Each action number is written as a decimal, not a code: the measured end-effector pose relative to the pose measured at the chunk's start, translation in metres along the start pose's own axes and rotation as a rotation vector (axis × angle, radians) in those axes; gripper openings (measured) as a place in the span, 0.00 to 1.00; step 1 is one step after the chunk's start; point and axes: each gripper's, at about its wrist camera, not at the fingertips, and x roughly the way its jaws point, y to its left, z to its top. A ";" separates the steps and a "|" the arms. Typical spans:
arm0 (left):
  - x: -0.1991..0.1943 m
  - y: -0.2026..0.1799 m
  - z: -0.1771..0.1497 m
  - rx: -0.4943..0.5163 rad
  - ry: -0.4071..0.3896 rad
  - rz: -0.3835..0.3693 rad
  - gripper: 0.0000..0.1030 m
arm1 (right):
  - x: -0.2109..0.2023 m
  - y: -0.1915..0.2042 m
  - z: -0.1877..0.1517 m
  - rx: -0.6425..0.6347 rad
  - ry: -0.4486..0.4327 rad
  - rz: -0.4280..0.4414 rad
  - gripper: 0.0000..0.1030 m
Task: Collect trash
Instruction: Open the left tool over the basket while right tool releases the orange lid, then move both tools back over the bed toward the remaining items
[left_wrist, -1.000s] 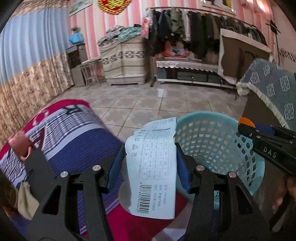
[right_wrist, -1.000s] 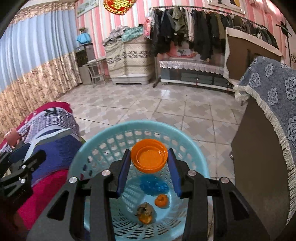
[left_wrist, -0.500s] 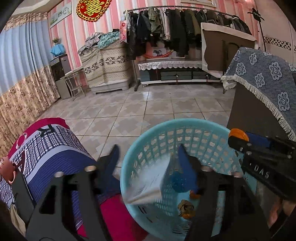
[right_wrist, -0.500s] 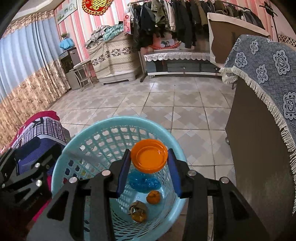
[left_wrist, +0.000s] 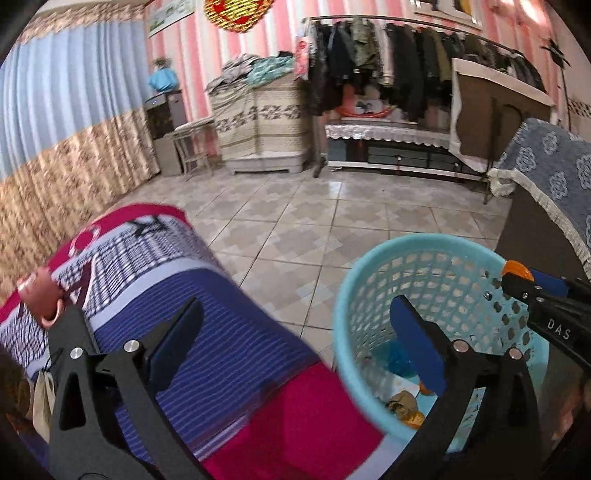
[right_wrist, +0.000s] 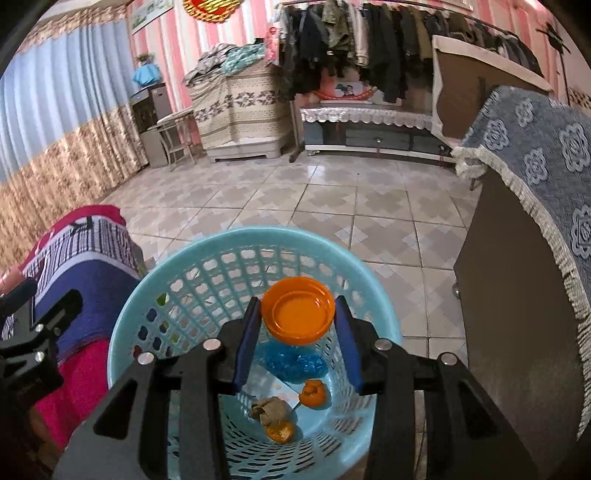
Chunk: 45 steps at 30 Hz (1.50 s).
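Trash lies at the bottom of the turquoise basket (right_wrist: 140, 325), the perforated plastic bin that stands on the tiled floor (right_wrist: 332, 199) and serves as the landmark for everything else. Inside it, seen from the right wrist camera, are a crumpled blue plastic scrap (right_wrist: 295, 363), an orange peel (right_wrist: 314, 394) just beside that, a brown crumpled wad (right_wrist: 269, 410) nearer the viewer, and another orange peel piece (right_wrist: 280, 432) touching the wad's lower edge, with pale paper (right_wrist: 269, 384) showing under them. The right gripper (right_wrist: 297, 314) hangs over the basket's mouth, its blue-padded fingers (right_wrist: 246, 345) closed narrowly on an orange lid (right_wrist: 297, 314), which is held tilted with its hollow side toward the camera, above the blue scrap. The left gripper (left_wrist: 295, 332) sits at the basket's left rim with its jaws spread wide and nothing between them; one blue pad (left_wrist: 417, 339) reaches over the inside of the basket, while the other finger is outside it, over the red, white and blue patterned blanket (left_wrist: 207, 306) that lies to the left of the basket, touching its wall. To the right of the basket stands dark furniture (right_wrist: 517, 314) draped with a blue-grey fringed cloth (right_wrist: 546, 147). Well beyond the basket, across the floor, a rack of dark clothes (right_wrist: 354, 33) hangs against the pink striped wall.
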 end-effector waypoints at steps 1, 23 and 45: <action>0.000 0.004 -0.001 -0.007 0.003 0.005 0.95 | 0.000 0.004 0.001 -0.012 0.000 0.001 0.39; -0.056 0.098 -0.031 -0.134 0.010 0.131 0.95 | -0.021 0.061 -0.002 -0.120 -0.054 0.027 0.85; -0.178 0.218 -0.069 -0.260 -0.045 0.282 0.95 | -0.096 0.197 -0.047 -0.392 -0.165 0.243 0.95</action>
